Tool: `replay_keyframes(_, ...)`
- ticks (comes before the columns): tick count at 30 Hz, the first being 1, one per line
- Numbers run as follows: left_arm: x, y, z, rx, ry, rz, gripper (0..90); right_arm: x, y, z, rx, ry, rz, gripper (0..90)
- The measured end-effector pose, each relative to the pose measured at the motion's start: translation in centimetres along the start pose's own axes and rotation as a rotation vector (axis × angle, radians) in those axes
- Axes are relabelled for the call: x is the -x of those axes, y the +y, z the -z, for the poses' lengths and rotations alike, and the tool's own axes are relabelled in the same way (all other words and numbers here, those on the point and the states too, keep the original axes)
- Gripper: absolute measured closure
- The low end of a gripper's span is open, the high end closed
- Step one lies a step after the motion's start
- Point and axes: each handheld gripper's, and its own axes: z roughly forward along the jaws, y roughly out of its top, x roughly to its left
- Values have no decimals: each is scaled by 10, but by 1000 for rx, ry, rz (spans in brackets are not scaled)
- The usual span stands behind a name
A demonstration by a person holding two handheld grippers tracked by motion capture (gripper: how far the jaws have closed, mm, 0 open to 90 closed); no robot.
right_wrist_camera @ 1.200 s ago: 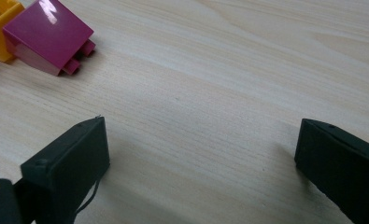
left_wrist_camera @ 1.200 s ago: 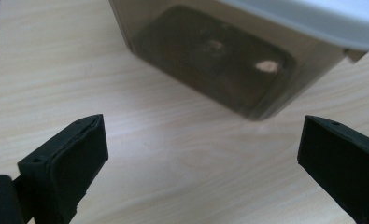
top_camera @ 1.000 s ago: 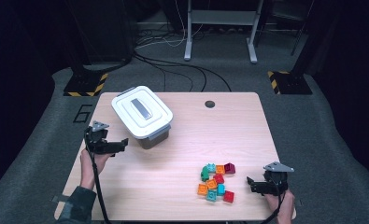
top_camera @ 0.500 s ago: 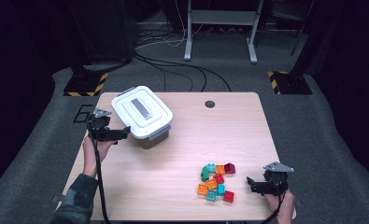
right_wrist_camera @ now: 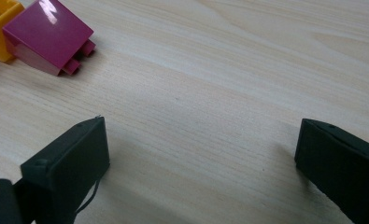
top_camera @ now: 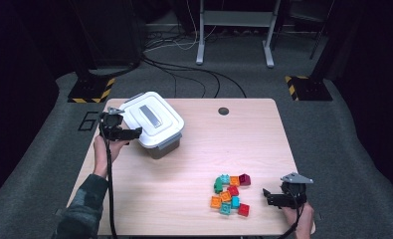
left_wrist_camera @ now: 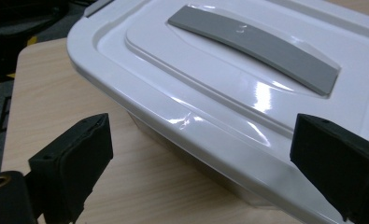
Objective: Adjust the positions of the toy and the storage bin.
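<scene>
At the near right corner of the light wooden table [top_camera: 184, 199], seen from the high view, the right gripper [top_camera: 272, 197] rests in a hand at the table's edge, its jaws spread apart and holding nothing, aimed leftward at a loose cluster of toy building bricks [top_camera: 229, 194]. That cluster lies just beside the jaw tips, apart from them, and mixes red, orange, teal and green pieces with a magenta brick [top_camera: 244, 179] at its far right edge. From the right gripper view, the two black jaws stand wide over bare wood, with the magenta brick [right_wrist_camera: 49, 39] lying at the upper left beyond them, next to a yellow brick [right_wrist_camera: 0, 23] at the frame's corner. Farther back and on the left side of the table, the left gripper [top_camera: 133, 132] is held in a hand whose forearm wears a dark patterned sleeve [top_camera: 82, 209]. Its jaws are also open, and their tips reach the near left edge of a white lidded storage box [top_camera: 154, 124]. The left gripper view shows the box's white lid [left_wrist_camera: 229, 84] close ahead, its rim running between the two separated jaws, with a grey handle strip [left_wrist_camera: 252, 46] set into the lid's top; whether either jaw touches the rim cannot be told. Beyond the box, a small dark round hole [top_camera: 223, 110] sits near the table's far edge.
</scene>
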Motion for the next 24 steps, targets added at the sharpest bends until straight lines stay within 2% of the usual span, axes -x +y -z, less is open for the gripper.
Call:
replay_keyframes(3,-1,-1,-5,-27,-18,-3,123,0,0,0,0,1,0,20)
replay_keyframes(7,-1,0,-7,-21,-38,-1,166,0,0,0,0,1,0,20)
replay_keyframes(8,-2,-1,-6,-33,-56,-6,182,0,0,0,0,1,0,21)
replay_keyframes(10,-3,-1,-7,-30,-75,14,222,0,0,0,0,1,0,21)
replay_keyframes(17,-3,-2,-4,-15,-90,18,306,0,0,0,2,4,0,26)
replay_keyframes(24,0,-2,-3,-1,-80,14,357,0,0,0,2,4,1,27)
